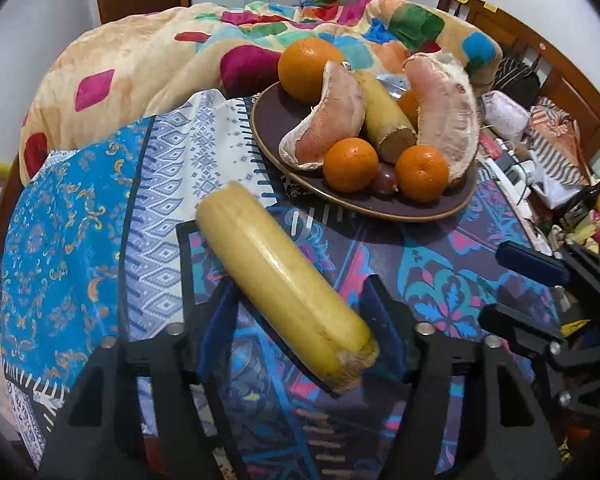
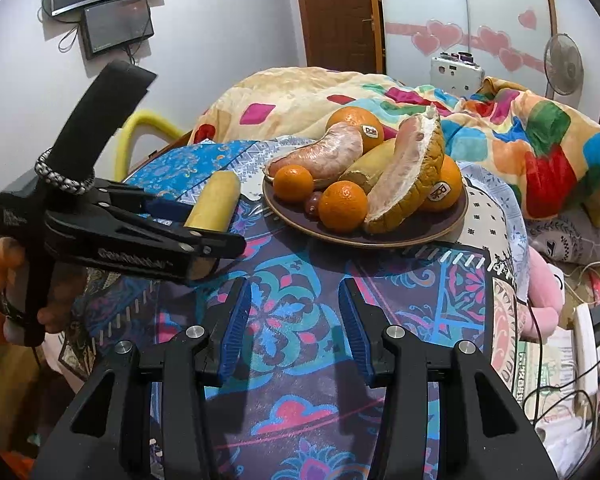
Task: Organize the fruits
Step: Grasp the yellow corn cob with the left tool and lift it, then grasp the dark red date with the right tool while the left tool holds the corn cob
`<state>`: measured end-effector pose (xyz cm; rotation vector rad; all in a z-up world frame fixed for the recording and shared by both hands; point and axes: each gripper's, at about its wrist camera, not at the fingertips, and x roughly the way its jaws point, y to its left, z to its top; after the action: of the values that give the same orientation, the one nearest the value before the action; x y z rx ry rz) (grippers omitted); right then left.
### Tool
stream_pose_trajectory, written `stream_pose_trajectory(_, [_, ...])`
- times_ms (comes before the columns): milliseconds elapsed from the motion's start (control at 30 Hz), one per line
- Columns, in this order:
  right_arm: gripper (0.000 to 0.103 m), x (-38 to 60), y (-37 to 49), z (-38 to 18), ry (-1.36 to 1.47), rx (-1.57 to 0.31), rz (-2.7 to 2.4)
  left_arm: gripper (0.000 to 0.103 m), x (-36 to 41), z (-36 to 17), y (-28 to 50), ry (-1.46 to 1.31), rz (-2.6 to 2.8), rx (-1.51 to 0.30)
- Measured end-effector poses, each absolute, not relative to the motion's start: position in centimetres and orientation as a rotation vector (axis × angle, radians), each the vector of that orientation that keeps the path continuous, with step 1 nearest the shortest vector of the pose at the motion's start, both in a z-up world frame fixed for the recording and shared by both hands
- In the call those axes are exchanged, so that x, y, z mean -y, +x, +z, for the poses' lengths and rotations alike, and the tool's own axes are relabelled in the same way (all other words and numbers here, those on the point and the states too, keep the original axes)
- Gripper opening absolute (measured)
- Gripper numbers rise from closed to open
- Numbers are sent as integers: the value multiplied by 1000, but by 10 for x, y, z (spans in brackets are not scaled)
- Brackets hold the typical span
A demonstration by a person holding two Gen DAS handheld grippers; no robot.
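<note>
A yellow peeled banana piece (image 1: 284,280) lies slantwise between the pads of my left gripper (image 1: 296,288), which is shut on it just above the patterned cloth. The right wrist view shows the same banana piece (image 2: 214,200) in the left gripper (image 2: 214,228). Behind it, a dark plate (image 1: 380,210) carries a large orange (image 1: 308,68), two pomelo segments (image 1: 328,120), another banana piece (image 1: 384,120) and two mandarins (image 1: 350,164). My right gripper (image 2: 294,300) is open over bare cloth in front of the plate (image 2: 380,242), with nothing between its fingers.
A bunched colourful blanket (image 1: 160,52) lies behind the plate. To the right are a wooden headboard (image 1: 560,68), cables and a power strip (image 2: 588,340). A hand (image 2: 4,256) holds the left gripper's handle. Patterned cloth (image 2: 292,360) lies between the grippers and the plate.
</note>
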<state>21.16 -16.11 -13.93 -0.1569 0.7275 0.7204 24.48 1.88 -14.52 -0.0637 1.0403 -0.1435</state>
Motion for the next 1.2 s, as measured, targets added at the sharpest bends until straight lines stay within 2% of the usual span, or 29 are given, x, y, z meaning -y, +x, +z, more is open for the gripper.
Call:
stream_pose_trajectory(133, [42, 160, 212, -140, -159, -729, 722, 41, -26, -139, 230, -6, -147, -1024])
stream_pose_trajectory(200, [42, 161, 212, -139, -158, -724, 724, 39, -29, -137, 223, 46, -150, -1024])
stream_pose_trajectory(433, [42, 160, 216, -138, -142, -729, 721, 39, -19, -136, 240, 123, -145, -1042])
stream_pose_trajectory(700, [42, 154, 211, -139, -198, -724, 709, 37, -24, -144, 262, 58, -155, -1045])
stream_pose_trajectory(1200, [42, 101, 193, -126, -169, -736, 829, 34, -73, -93, 191, 36, -84, -917])
